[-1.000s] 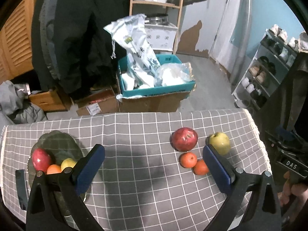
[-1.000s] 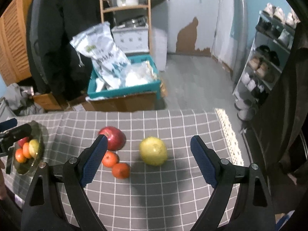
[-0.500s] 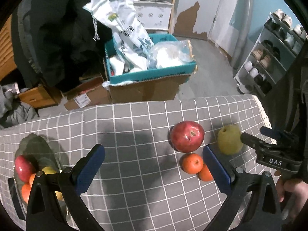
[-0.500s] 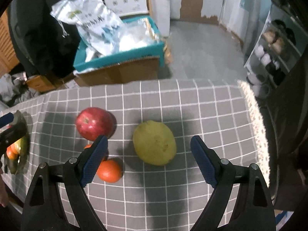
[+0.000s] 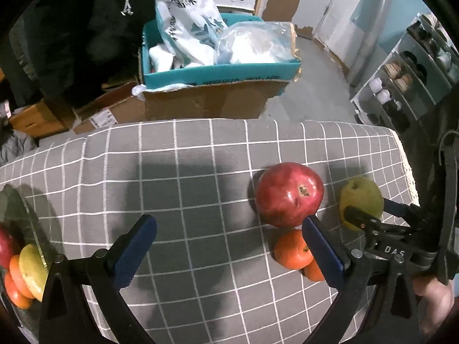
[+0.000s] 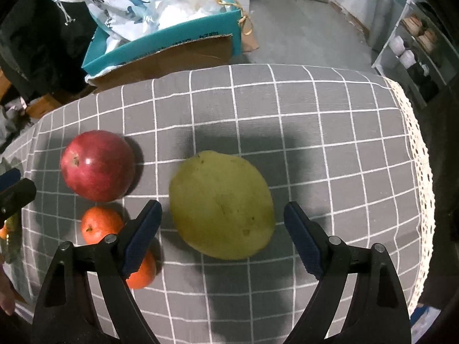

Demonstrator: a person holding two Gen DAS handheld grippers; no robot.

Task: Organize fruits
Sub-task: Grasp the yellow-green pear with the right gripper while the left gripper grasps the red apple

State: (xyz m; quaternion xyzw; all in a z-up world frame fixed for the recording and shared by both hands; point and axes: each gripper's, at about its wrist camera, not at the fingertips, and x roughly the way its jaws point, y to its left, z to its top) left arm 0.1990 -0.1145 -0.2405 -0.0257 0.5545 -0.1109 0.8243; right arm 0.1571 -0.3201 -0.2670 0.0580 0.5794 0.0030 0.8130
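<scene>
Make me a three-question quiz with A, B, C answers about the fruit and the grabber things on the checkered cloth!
1. Where is the yellow-green fruit?
A. between the right gripper fingers
B. on the plate
C. in the blue box

2. How many small oranges lie loose on the cloth?
A. none
B. two
C. five

3. How is the left gripper?
A. shut on the red apple
B. open, holding nothing
C. shut on an orange

Answers:
1 A, it sits on the cloth between the spread fingers.
2 B, one orange and another orange lie beside the red apple.
3 B, only cloth lies between its fingers.
</scene>
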